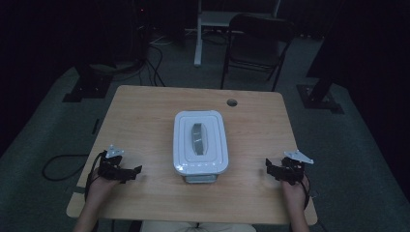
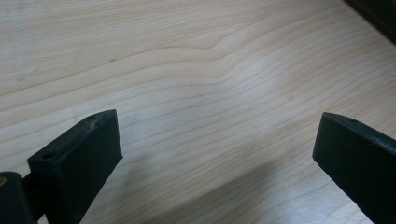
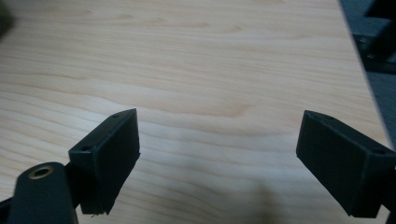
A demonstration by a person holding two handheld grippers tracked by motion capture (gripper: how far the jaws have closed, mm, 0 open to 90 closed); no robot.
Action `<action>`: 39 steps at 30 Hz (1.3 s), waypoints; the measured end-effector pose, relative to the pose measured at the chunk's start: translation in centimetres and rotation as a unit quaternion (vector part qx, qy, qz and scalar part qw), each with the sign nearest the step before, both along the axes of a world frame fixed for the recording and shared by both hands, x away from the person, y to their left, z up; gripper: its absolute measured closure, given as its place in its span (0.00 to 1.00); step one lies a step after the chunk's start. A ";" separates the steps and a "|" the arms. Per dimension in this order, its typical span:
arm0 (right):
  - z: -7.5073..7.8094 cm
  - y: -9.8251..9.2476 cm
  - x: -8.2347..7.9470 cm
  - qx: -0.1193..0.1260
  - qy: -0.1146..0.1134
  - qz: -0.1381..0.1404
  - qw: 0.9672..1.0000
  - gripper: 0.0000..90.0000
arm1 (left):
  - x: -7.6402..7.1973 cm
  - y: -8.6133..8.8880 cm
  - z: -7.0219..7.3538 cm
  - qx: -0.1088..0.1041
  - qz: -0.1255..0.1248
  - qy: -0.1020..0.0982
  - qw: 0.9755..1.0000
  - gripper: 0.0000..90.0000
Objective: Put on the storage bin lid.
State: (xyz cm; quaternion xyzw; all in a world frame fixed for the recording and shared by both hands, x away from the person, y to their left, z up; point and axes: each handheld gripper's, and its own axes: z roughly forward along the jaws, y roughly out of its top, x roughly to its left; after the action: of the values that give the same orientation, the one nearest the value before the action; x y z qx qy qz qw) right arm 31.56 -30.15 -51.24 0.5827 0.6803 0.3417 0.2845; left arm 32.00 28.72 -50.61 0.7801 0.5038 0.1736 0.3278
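Both tools, left tool (image 1: pixel 137 170) and right tool (image 1: pixel 269 167), rest released, flanking the white lidded container (image 1: pixel 200 142).

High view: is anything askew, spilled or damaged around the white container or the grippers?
Nothing stands out. The white lidded container sits mid-table with its lid on, roughly square to the table edges. The left gripper and right gripper rest open on either side, holding nothing.
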 end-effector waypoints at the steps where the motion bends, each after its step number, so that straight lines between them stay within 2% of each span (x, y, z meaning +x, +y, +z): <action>1: -0.1 -0.2 -0.1 0.000 0.004 -0.002 1.000 0.14 | 0.0 0.2 0.0 0.002 0.008 -0.001 1.000 0.02; 2: -0.1 -0.2 -0.1 0.000 0.004 -0.002 1.000 0.14 | 0.0 0.2 0.0 0.002 0.008 -0.001 1.000 0.02; 3: -0.4 -0.7 -0.3 -0.002 0.012 -0.009 1.000 0.15 | -0.1 0.6 -0.1 0.002 0.024 0.000 1.000 0.02; 7: -0.7 -1.5 -0.6 0.000 0.021 -0.024 1.000 0.15 | -0.2 1.3 -0.3 0.007 0.057 0.006 0.998 0.02; 10: -0.7 -1.9 -0.7 0.003 0.026 -0.035 0.999 0.15 | -0.4 1.5 -0.5 0.020 0.068 0.009 0.997 0.02; 14: -0.9 -2.2 -0.7 0.003 0.036 -0.039 0.999 0.15 | -0.5 2.0 -0.6 0.011 0.083 0.007 0.997 0.02; 16: -1.0 -2.2 -0.7 -0.001 0.041 -0.037 0.998 0.15 | -0.7 2.2 -0.7 0.005 0.086 0.007 0.996 0.02; 20: -1.2 -2.2 -0.6 0.001 0.050 -0.036 0.998 0.15 | -0.7 2.3 -1.2 0.013 0.093 0.012 0.995 0.02; 22: -1.4 -2.0 -0.4 -0.008 0.060 -0.034 0.998 0.14 | -0.7 2.4 -1.3 0.011 0.095 0.011 0.995 0.02; 26: -1.5 -1.8 -0.4 -0.006 0.059 -0.041 0.997 0.13 | -0.7 2.5 -1.4 0.016 0.095 0.006 0.995 0.02; 28: -1.5 -1.8 -0.4 -0.006 0.059 -0.042 0.997 0.13 | -0.8 2.3 -1.7 0.035 0.094 -0.009 0.995 0.02; 39: -1.5 -1.6 -0.1 -0.005 0.058 -0.053 0.997 0.13 | -0.9 2.3 -1.7 0.033 0.097 -0.011 0.995 0.02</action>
State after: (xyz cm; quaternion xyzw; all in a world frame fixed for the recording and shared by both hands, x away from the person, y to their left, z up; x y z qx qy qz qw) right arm 31.42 -31.72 -52.76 0.6354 0.6656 0.2884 0.2645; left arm 31.08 31.04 -52.36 0.7362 0.5670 0.2297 0.2894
